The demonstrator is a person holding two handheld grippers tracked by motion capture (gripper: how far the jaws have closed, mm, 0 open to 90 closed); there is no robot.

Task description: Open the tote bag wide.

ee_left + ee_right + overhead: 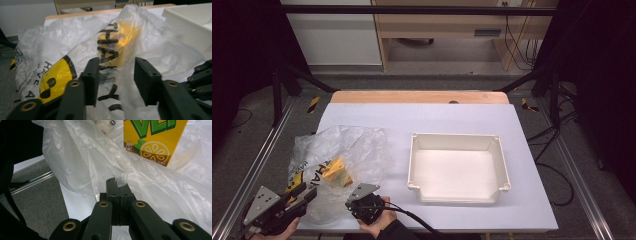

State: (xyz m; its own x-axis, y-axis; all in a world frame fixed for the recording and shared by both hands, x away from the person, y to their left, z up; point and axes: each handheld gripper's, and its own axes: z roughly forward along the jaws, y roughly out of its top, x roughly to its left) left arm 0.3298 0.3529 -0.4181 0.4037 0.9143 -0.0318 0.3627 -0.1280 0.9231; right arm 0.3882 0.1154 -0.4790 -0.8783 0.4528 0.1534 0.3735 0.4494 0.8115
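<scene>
— Where the plastic bag [339, 160] bunches at the near left of the table [532, 200], what have your two grippers got?

— My right gripper [117, 182] has its jaws pressed flat together, with a fold of the bag's film caught at their tips. My left gripper [117, 77] stands with its jaws well apart; a sheet of the bag hangs in the gap, but I see neither jaw pressing on it.

— And the carton?

— The yellow drink carton [153, 140] is inside the bag, just beyond my right fingertips and a little to their right. In the right gripper view its long axis runs up and away from the jaws, the bottom edge nearest them. From my left gripper view it is a blurred yellow block [125, 37] beyond the jaws, behind the film.

— The tray?

— The white tray [502, 170] sits apart, off to the right of both grippers.
</scene>
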